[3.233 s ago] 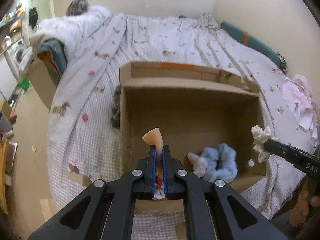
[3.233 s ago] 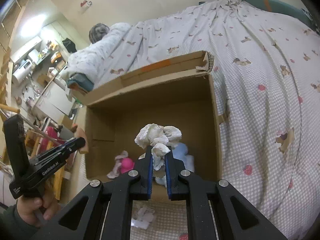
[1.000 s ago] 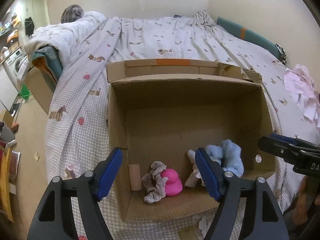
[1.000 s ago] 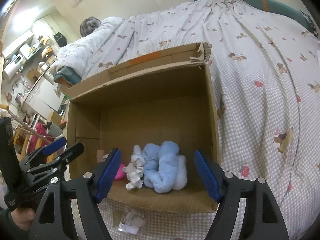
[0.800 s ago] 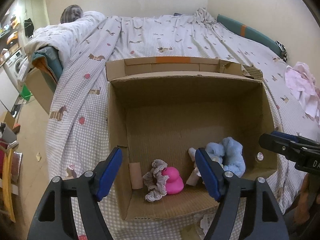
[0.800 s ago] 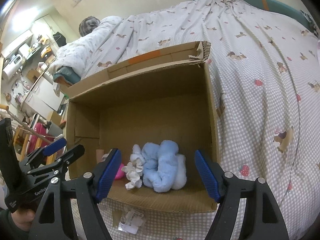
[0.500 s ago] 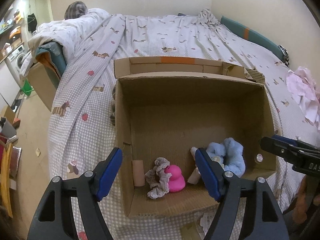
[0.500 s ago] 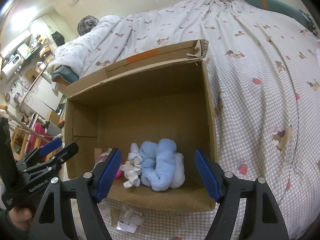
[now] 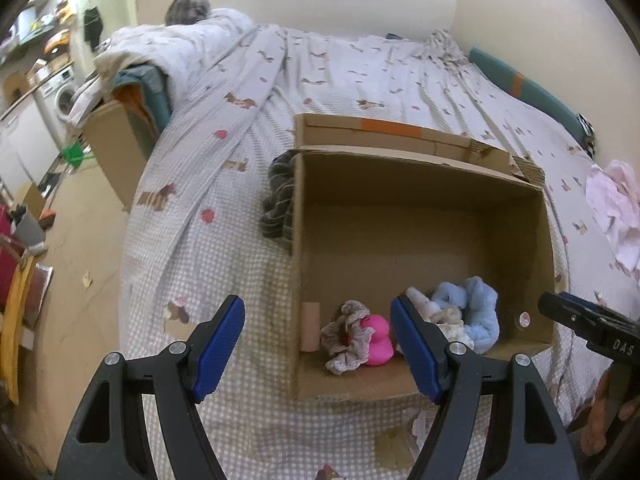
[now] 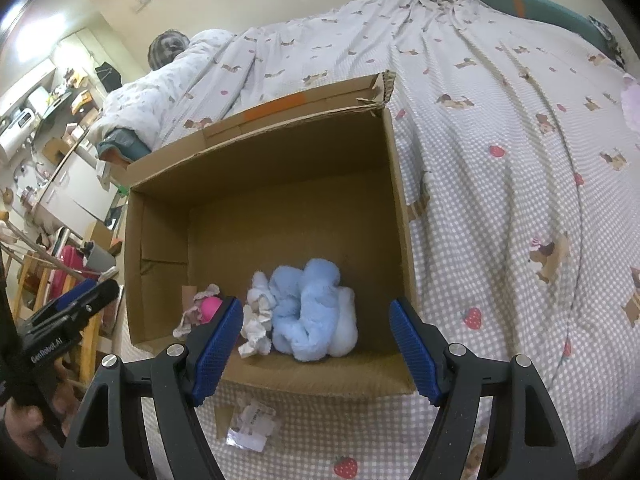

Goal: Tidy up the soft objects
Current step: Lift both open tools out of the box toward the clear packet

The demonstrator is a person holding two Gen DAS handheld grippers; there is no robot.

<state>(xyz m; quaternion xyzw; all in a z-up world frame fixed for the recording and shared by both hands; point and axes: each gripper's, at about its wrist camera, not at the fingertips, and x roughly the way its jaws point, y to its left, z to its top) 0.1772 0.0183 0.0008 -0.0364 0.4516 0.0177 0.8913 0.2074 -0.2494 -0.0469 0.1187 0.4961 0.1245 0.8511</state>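
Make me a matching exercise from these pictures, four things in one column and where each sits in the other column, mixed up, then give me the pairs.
Things:
1. pink duck
2. blue plush
3. dark striped cloth
4. pink cloth

Places:
A. on the bed, against the outside of the box's left wall in the left wrist view
B. inside the box, touching a lace scrunchie
C. on the bed, well off to the right of the box in the left wrist view
D. inside the box, beside the white scrunchie

Pairs: 1-B, 2-D, 3-A, 4-C
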